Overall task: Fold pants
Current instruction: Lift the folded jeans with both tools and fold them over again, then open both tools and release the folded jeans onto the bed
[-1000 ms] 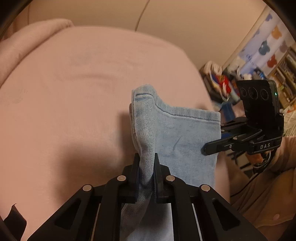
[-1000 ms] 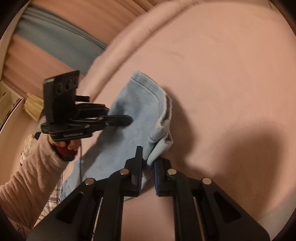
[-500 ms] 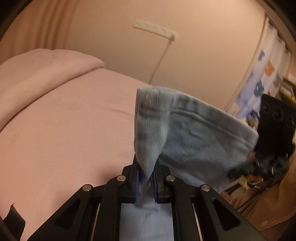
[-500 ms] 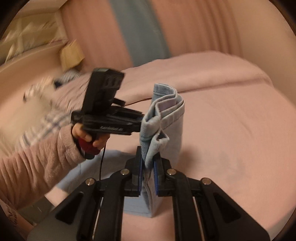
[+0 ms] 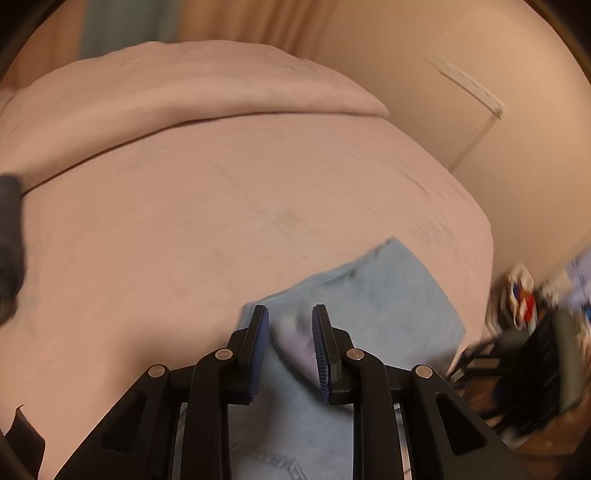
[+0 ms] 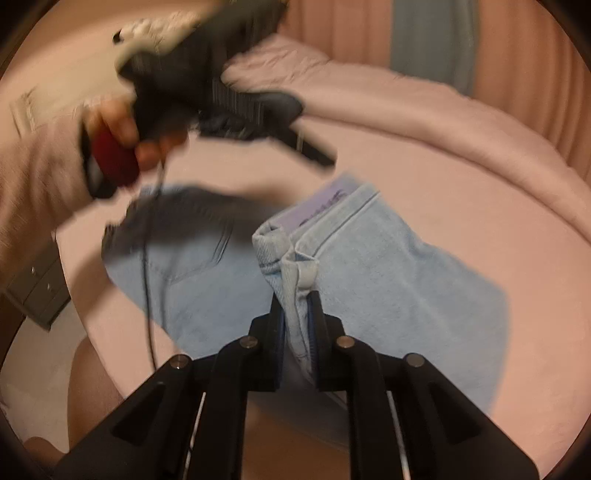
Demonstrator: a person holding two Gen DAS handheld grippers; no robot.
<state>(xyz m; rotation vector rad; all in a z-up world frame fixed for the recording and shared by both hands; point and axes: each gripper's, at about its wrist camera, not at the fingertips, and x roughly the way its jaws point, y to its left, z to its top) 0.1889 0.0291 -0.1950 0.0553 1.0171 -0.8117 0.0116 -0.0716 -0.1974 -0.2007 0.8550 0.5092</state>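
Pants of pale blue denim (image 6: 388,280) lie on the bed under a pink bedspread (image 5: 229,206), folded over themselves, with a back pocket showing on the lower layer in the right wrist view. A lilac label sits just inside the waistband at the far edge of the fold.

Right tongs (image 6: 297,306) first: a bunched corner of the waistband stands up between the two black fingers, and the blue pads press against it on both sides. Those jaws are easing apart, yet the denim sits pinched there.

Over to the left tongs (image 5: 290,325): the jaws are opening, and a clear gap shows between the blue pads (image 5: 261,332). Cloth lies under that gap, blurred, and neither pad touches it. From this side the folded denim spreads toward the right edge of the bed.

In the right wrist view the left tool appears above the pants, heavily smeared by motion, with a hand (image 6: 129,129) wrapped around its red grip and a thin black cable (image 6: 146,266) trailing down across the fabric. A pink sleeve (image 6: 33,177) covers the forearm.

Behind the bed hang pink curtains (image 6: 332,33) with a grey-blue strip between them.
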